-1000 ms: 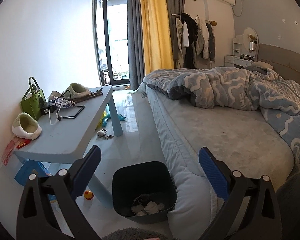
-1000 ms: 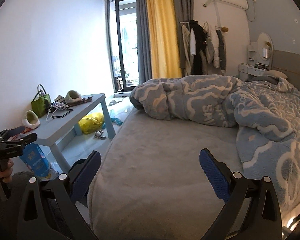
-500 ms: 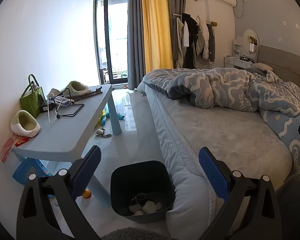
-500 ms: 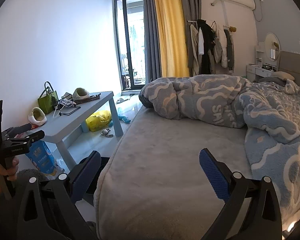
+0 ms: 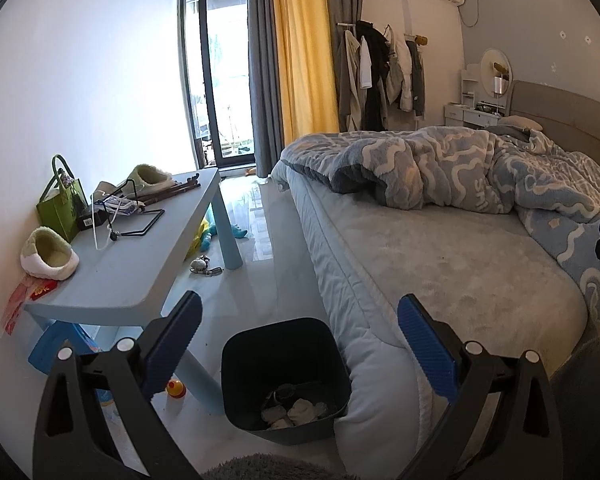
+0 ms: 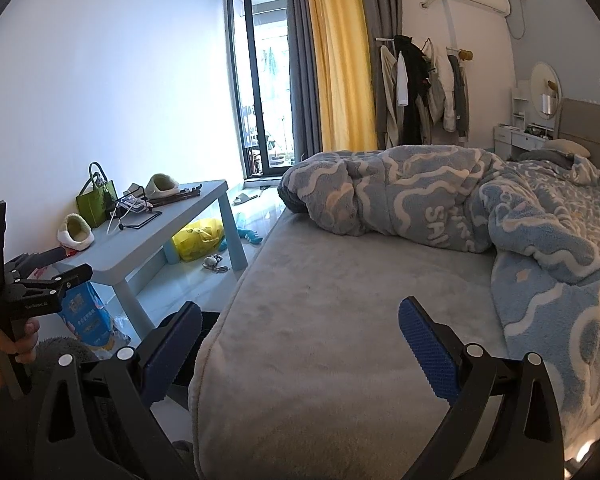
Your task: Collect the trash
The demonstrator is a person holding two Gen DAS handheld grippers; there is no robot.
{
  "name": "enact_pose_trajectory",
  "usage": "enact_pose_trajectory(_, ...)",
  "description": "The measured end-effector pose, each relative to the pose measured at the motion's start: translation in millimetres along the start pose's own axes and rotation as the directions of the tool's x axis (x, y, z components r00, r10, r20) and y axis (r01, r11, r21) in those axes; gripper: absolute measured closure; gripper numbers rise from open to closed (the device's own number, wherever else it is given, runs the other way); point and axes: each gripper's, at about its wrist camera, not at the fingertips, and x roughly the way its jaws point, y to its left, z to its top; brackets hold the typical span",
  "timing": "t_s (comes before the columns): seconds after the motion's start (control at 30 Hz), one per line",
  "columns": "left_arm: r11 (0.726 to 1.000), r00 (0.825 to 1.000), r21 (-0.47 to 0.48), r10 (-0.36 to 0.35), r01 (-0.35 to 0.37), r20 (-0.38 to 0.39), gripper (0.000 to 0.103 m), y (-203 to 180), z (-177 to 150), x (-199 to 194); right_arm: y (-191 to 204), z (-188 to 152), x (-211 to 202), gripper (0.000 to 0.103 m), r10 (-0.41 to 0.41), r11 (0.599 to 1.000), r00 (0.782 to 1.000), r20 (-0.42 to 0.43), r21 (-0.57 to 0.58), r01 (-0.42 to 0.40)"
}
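Overhead, two grippers, left gripper (image 5: pixel 298 344) and right gripper (image 6: pixel 299 344), jaws wide, empty; one trash bin (image 5: pixel 288 334), two slippers.

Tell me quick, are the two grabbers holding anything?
Left gripper: open, holding nothing, above the bin.
Right gripper: open, holding nothing, over the bed.

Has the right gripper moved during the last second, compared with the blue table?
Yes. In the right wrist view the blue table has slid rightward and now shows more, so the right gripper has turned or shifted leftward, toward the window side.
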Motion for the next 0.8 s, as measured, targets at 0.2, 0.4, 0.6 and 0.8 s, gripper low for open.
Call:
enact_pose_trajectory(0.2,1.000,1.000,-0.013,-0.001,0.001,0.002,0.003,3.4,-0.3,-1.4,-1.0,-0.3,1.9,0.003,0.002,1.000,1.000,-0.005,-0.001,-0.002)
enact_pose_trajectory(0.4,1.000,1.000,-0.012,-0.001,0.001,0.000,0.003,4.1,-0.4,-1.4,-4.0,-0.7,5.2,0.003,0.002,1.000,1.000,-0.012,-0.013,-0.002)
enact_pose_trajectory(0.6,1.000,1.000,-0.010,-0.001,0.001,-0.001,0.003,5.1,-0.8,-1.3,-5.8,-0.8,5.9,0.003,0.006,1.000,1.000,-0.013,-0.014,-0.006)
enact_pose_trajectory(0.8,1.000,1.000,-0.010,-0.002,0.002,-0.004,0.003,3.8,-0.9,0.3,-6.7,0.0,6.5,0.003,0.007,1.000,1.000,-0.013,-0.013,-0.007)
